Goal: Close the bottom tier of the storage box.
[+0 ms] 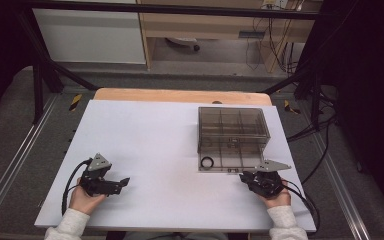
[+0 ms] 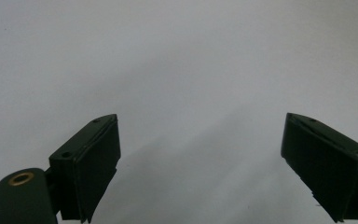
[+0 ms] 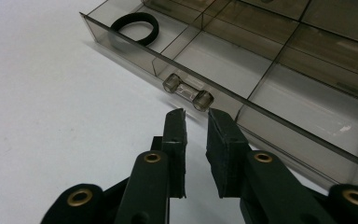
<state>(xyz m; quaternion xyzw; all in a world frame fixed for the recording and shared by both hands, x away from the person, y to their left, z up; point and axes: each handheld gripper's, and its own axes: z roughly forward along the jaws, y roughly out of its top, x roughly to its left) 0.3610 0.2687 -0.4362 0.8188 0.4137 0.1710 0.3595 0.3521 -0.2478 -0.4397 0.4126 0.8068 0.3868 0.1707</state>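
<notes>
White table sheet (image 1: 145, 145); wooden tabletop edge (image 1: 180, 95) beyond it; desk (image 1: 200, 25) and grey floor (image 1: 10, 125) around.

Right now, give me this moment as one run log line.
drawer: pulled out | band: in its corner cell | right gripper: jaws nearly closed, empty, just short of handle | left gripper: open, over table
</notes>
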